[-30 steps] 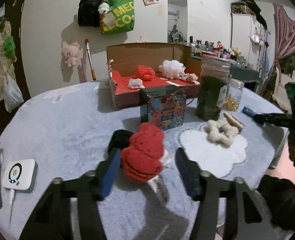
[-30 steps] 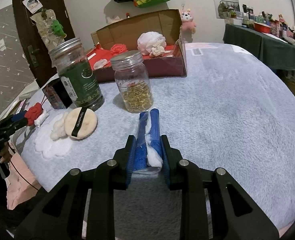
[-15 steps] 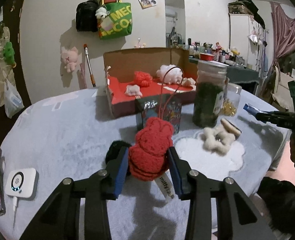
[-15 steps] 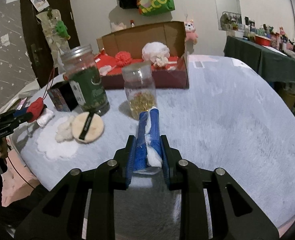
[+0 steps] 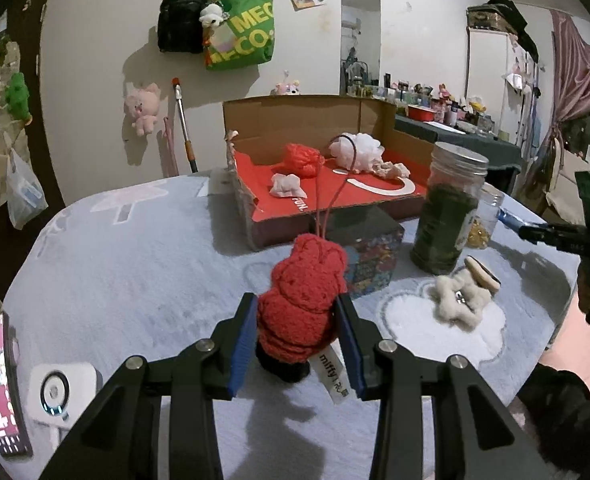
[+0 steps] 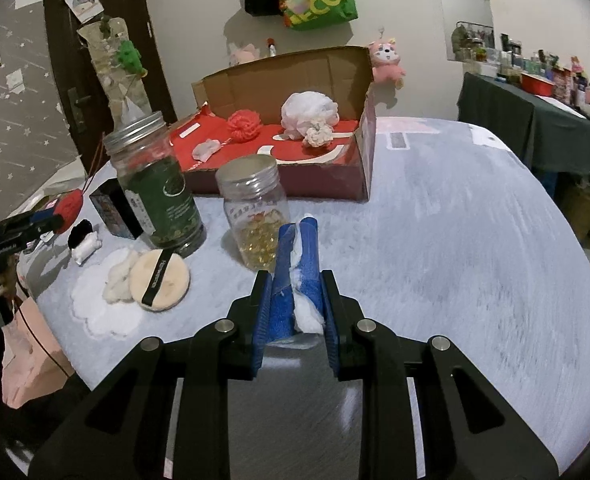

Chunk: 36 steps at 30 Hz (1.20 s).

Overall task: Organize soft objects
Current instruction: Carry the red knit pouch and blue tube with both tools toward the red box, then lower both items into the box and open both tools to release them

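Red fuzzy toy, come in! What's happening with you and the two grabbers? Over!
Left gripper shut on red fuzzy toy. Right gripper shut on white fluff. Box ahead, tin and jars between.

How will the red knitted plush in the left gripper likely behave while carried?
The red knitted plush looks soft and probably light. It bulges between the left gripper pads, so it should squash rather than slip. Its cord loop and tag dangle and may snag.
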Tool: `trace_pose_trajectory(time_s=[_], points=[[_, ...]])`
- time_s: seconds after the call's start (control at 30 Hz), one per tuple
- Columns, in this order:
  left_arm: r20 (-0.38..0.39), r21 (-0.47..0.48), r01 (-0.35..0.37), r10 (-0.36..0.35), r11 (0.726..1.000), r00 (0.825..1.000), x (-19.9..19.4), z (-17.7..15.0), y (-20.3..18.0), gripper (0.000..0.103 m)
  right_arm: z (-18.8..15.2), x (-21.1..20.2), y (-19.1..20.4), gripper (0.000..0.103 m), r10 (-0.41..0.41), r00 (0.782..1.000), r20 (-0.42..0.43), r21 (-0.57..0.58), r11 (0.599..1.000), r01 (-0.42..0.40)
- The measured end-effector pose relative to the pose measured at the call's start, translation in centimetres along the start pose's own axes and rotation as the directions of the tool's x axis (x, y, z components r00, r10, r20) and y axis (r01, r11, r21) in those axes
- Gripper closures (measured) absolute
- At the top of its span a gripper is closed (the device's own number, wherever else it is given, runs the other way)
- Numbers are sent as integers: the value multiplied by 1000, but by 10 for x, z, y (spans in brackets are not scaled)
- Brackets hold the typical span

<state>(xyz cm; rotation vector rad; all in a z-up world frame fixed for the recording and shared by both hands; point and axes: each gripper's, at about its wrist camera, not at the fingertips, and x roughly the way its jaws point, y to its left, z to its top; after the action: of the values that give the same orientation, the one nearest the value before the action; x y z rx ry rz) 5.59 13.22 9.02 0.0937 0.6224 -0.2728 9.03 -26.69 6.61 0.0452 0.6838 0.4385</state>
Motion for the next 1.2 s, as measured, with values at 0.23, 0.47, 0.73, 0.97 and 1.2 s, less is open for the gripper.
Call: trace_pose_trajectory(time_s=[0.23,0.47,0.73,0.97,1.2], points=[[-45,22,-3,4,1000,999,21,12,18,62,23,17,-9,80,27,999,-35,-59,998,-29],[-73,63,8,-4,998,997,42,29,31,62,45,28,-19,80,51,997,-55,-78,995,-55],[-78,108,31,-23,994,997,56,52,26,62,67,39,-21,80,109,991,-73,-90,989,-116],[-80,126,63,-53,990,995,70,81,14,62,91,50,-14,80,151,985,-82,-102,982,-159],[-122,127,90,-74,988,990,97,115,-7,62,118,68,-5,80,181,977,-109,-106,976,-192]])
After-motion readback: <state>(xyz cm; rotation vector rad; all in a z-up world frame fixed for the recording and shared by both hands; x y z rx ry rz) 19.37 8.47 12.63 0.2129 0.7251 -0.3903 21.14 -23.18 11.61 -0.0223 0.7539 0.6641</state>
